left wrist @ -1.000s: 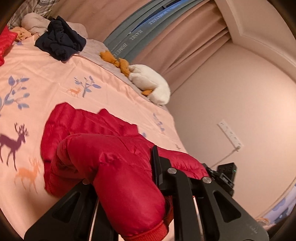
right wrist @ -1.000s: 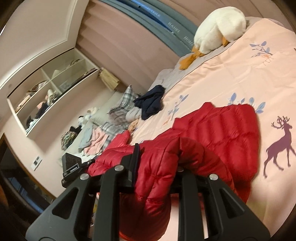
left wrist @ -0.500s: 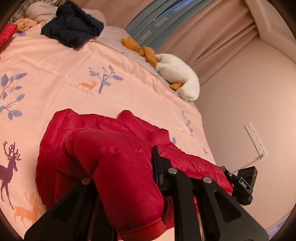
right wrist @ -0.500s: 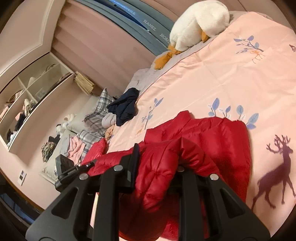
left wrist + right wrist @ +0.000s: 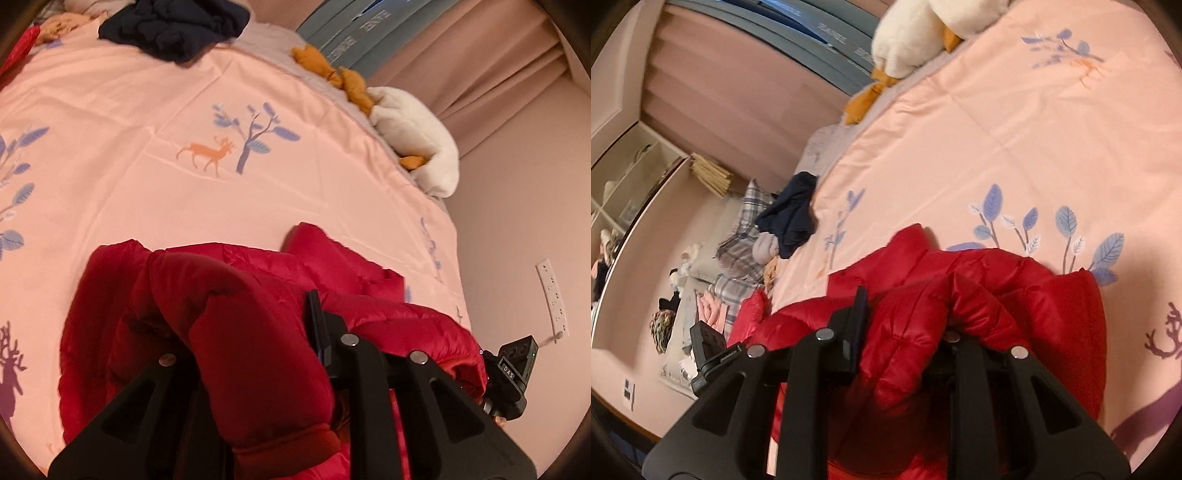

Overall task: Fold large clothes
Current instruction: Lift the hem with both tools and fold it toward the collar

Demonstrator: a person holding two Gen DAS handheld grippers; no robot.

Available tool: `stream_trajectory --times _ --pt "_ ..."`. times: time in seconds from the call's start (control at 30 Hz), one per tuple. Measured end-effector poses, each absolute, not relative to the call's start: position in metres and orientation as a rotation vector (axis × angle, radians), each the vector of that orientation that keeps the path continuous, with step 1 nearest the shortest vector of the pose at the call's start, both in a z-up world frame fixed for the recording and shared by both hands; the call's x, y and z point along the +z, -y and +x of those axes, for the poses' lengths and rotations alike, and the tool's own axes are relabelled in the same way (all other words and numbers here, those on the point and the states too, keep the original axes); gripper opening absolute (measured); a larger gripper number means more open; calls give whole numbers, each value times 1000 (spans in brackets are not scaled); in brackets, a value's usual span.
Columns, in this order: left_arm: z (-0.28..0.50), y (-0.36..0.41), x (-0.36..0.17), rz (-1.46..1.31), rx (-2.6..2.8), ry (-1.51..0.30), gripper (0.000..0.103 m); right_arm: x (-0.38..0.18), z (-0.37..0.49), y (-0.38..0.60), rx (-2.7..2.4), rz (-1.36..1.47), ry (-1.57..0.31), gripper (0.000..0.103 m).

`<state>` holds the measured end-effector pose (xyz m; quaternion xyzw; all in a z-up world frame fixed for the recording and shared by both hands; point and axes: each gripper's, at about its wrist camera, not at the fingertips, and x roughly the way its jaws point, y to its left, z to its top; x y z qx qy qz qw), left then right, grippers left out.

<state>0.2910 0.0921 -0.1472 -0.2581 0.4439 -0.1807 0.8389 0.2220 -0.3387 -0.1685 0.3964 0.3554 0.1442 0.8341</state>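
A red puffer jacket (image 5: 332,266) lies bunched on the pink bedspread (image 5: 184,110). My left gripper (image 5: 251,332) is shut on a thick fold of the jacket, with a red cuff hanging below the jaws. My right gripper (image 5: 905,325) is shut on another fold of the same jacket (image 5: 1015,280). Both hold the jacket's near edge raised above the bed, while its far part rests on the spread. The other gripper's camera block shows at each view's edge (image 5: 513,369) (image 5: 705,343).
A dark navy garment (image 5: 173,26) lies at the far side of the bed, and also shows in the right wrist view (image 5: 794,214). A white plush duck (image 5: 413,129) sits by the curtains (image 5: 461,55). Pillows and clothes (image 5: 738,251) are piled at the head. A wall (image 5: 535,221) is close by.
Both grippers have carried the held jacket edge forward over the bed and tilted down; the bedspread fills more of each view and the jacket bunches more beneath the jaws.
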Motion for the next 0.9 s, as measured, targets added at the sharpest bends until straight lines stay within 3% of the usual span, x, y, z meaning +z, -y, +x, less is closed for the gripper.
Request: stream_trajectory --times 0.23,0.27,0.33,0.4,0.47,0.7,0.9 --pt "305 -94 -160 -615 -399 -972 31 -182 233 349 332 986 -754 43" --pt "306 -97 -160 -651 -412 -967 37 -181 233 349 343 1001 -743 54" --pt "306 -102 -158 -716 -443 -942 55 -178 233 351 359 1035 -714 64" --pt "300 -109 -150 -781 -451 -869 81 -172 233 352 370 1055 -685 73" --pt "297 -111 -142 -796 -442 -822 90 -166 234 354 364 1056 -664 79" --pt "298 -126 -126 -761 -337 -778 92 -150 231 370 264 1013 -596 84" --pt "289 -120 -121 -593 -317 -805 92 -125 233 337 185 669 -651 85"
